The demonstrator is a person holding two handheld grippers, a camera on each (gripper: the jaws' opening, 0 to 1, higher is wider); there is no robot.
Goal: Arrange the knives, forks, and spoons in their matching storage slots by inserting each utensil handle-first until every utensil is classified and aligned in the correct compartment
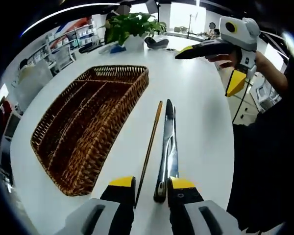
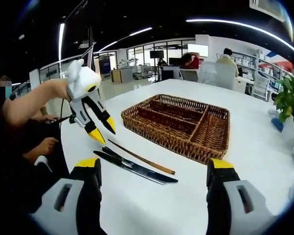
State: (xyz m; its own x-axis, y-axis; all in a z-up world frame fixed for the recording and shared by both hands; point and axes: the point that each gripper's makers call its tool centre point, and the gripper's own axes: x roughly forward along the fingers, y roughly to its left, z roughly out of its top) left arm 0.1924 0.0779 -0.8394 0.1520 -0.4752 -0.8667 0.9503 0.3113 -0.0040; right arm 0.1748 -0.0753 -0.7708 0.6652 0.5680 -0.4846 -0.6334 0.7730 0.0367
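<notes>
white tabletop carries a woven wicker tray with long slots. just right of it a dark knife and a thin wooden chopstick lie side by side, long axes running away from the spread left gripper, which holds nothing.

from the right gripper view, the utensils lie between tray and left gripper; the right gripper gapes wide, empty.
</notes>
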